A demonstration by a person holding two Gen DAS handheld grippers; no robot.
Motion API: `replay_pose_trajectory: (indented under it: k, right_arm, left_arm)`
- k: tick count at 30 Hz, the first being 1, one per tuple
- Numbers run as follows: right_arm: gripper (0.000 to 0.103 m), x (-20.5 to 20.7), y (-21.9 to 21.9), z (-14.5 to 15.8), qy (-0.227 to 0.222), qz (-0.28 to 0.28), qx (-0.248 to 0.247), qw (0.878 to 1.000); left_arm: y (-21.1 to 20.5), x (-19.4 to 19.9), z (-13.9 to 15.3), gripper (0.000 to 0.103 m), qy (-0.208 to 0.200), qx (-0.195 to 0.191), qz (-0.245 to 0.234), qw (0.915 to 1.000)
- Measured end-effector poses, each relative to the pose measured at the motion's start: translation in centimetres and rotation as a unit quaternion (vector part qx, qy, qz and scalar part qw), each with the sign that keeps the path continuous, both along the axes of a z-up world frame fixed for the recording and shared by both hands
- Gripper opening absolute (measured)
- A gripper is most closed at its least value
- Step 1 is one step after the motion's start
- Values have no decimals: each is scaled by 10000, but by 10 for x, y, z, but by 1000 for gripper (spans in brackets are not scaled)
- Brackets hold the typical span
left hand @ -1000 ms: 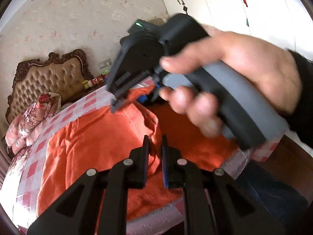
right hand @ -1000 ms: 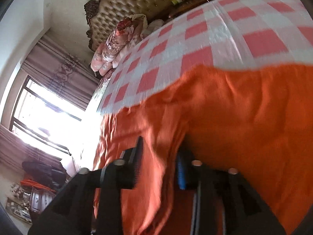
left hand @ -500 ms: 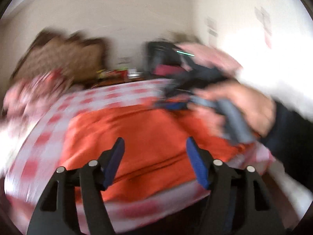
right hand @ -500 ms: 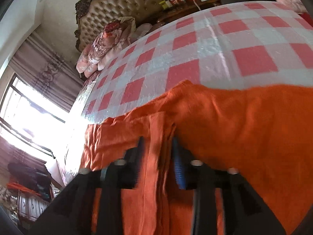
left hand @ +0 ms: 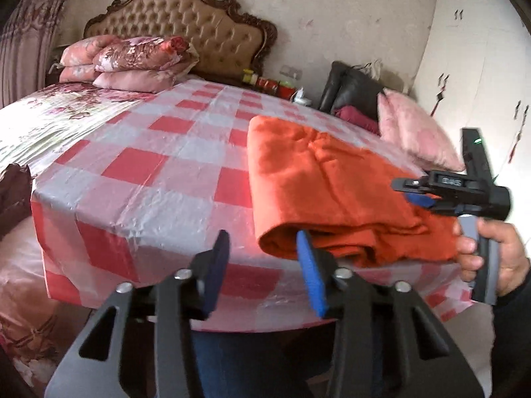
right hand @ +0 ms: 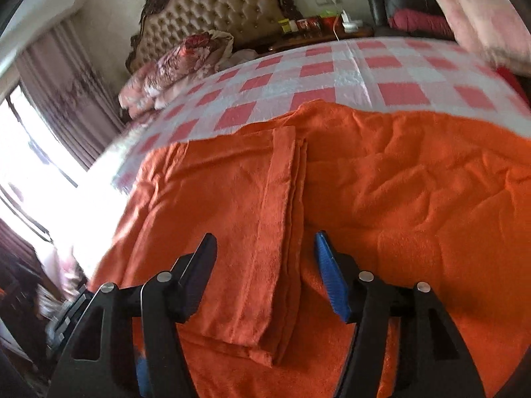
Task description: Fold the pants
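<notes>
Lying folded near the front edge of the checked bed cover (left hand: 139, 165), the orange pants (left hand: 318, 195) form a thick stack with its rounded fold facing the left gripper (left hand: 262, 265). That gripper hovers just off the stack's corner, jaws wide and empty, probably clear for another hold. The right gripper (right hand: 265, 272) hangs over the pants, jaws wide around nothing, straddling a narrow doubled strip, likely the hem just laid down.

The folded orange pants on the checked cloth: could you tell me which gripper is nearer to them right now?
Right. The right gripper hangs open just over the orange pants, while the left gripper, also open, sits back off their near folded edge.
</notes>
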State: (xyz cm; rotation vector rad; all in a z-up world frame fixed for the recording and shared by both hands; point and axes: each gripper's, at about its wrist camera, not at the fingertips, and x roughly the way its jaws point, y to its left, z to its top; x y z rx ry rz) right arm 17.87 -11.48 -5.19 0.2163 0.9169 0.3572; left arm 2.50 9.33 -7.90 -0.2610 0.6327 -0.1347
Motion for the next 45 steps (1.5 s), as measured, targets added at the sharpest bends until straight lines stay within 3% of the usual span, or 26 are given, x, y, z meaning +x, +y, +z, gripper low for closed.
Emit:
replay_pose_trajectory:
  k: [4, 7, 12, 13, 15, 19, 21, 22, 23, 24, 25, 29, 32, 34, 37, 39, 40, 43, 45]
  right_arm:
    - [59, -7, 13, -1, -216, 65, -580, 9981]
    - [59, -9, 15, -3, -300, 83, -715, 9970]
    - [60, -15, 21, -4, -431, 124, -999, 9940]
    - [60, -15, 23, -4, -448, 133, -1050, 9934]
    - [60, -16, 23, -4, -470, 156, -1086, 9929]
    - [60, -16, 22, -4, -474, 176, -1103, 9926]
    - [60, -18, 25, -4, -499, 178, -1177, 9916]
    - [60, -18, 25, -5, -519, 184, -1221, 9910]
    - [60, -18, 26, -4, -523, 183, -1231, 9908]
    - [60, -18, 26, -4, -519, 181, -1231, 9909]
    - [60, -18, 26, -4, -523, 188, -1234, 9908]
    - [60, -18, 27, -3, -544, 198, -1244, 9905]
    - [63, -17, 24, -1, -492, 226, -1110, 9923]
    - [69, -18, 15, 5, -410, -81, -1055, 9935]
    - [77, -24, 10, 22, -735, -379, -1213, 9892]
    - [76, -26, 18, 30, -891, -291, -1333, 9866]
    - [77, -27, 24, 33, -997, -215, -1326, 9859]
    - [76, -25, 42, 34, -1048, -76, -1276, 9862]
    - [76, -24, 50, 31, -1004, 5, -1268, 9868]
  left_arm:
    - [-8, 8, -4, 38, -7, 261, -97, 9996]
    - [-15, 12, -7, 38, -34, 525, -97, 9986]
    - [-35, 22, -6, 19, -9, 1236, -265, 9920]
    - [-39, 22, -4, 9, -25, 1577, -219, 9872]
    - [-32, 22, -1, 9, -17, 1895, -89, 9818]
    - [-18, 25, -4, 9, 134, 1982, -103, 9800]
    - [-17, 24, -5, 14, 77, 1976, -80, 9802]
    - [-15, 22, -4, 27, 59, 1962, -49, 9805]
    - [-13, 22, -3, 51, 48, 1974, 25, 9803]
    - [-8, 19, -1, 60, -1, 1929, 98, 9812]
    - [1, 15, 1, 62, -59, 1749, 123, 9845]
    - [32, 0, 10, 62, -85, 1148, 296, 9929]
    - [46, -14, 26, 63, -437, 872, 602, 9934]
    - [47, -18, 39, 68, -724, 809, 639, 9920]
    - [45, -7, 52, 68, -759, 387, 425, 9955]
    - [32, 7, 59, 68, -670, 438, 322, 9963]
    - [24, 19, 62, 65, -475, 459, 259, 9975]
    - [4, 57, 66, 42, -73, 196, -38, 9998]
    - [-10, 84, 66, 40, 127, 366, -195, 9991]
